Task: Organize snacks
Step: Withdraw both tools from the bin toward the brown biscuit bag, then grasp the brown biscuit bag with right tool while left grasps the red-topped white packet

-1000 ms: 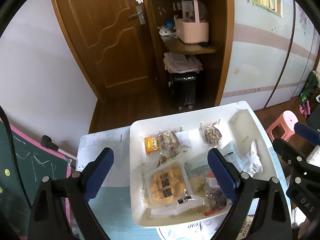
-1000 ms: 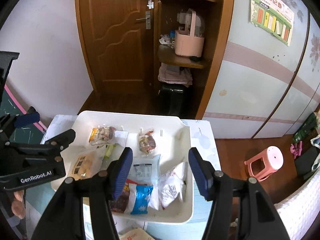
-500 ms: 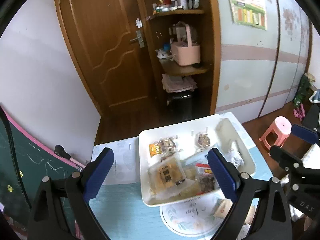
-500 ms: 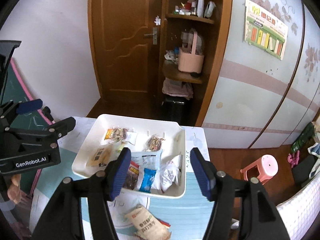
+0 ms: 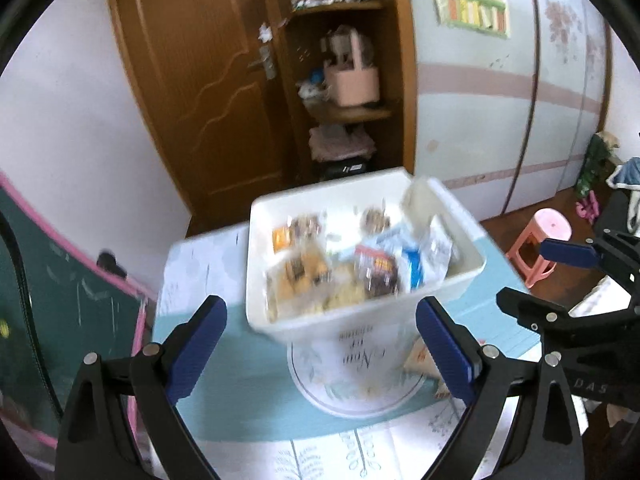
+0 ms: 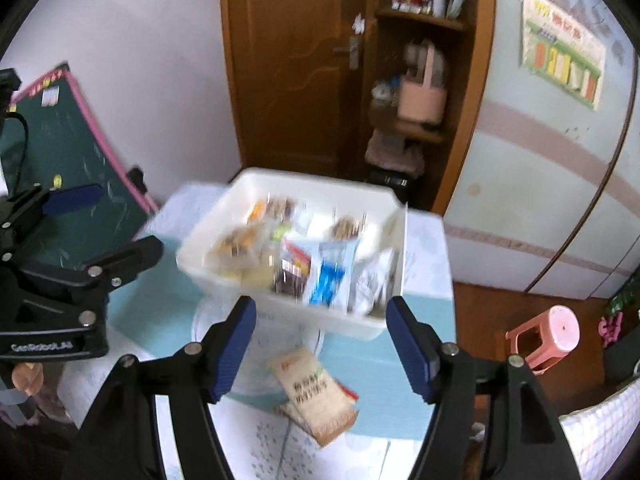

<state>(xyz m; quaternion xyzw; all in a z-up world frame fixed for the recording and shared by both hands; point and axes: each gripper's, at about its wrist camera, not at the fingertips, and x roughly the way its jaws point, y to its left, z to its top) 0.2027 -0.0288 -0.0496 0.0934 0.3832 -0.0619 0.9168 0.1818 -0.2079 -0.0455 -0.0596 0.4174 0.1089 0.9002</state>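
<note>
A white bin (image 5: 360, 312) (image 6: 224, 280) full of several snack packets stands on the table, blurred by motion. A blue packet (image 6: 329, 278) and a dark packet (image 5: 380, 274) lie near its front. A tan snack box (image 6: 314, 392) lies on the table in front of the bin, by a round white mat (image 5: 356, 372). My left gripper (image 5: 320, 340) is open and empty, in front of the bin. My right gripper (image 6: 320, 340) is open and empty, above the tan box.
The table has a teal and white cloth (image 5: 240, 392). A green chalkboard (image 6: 64, 152) leans at the left. A pink stool (image 6: 548, 336) stands on the floor at the right. A brown door (image 5: 200, 80) and a shelf with a pink basket (image 5: 352, 84) are behind.
Both grippers have drawn back and up from the bin, so more of the table and the tan box show. Both stay open and empty.
</note>
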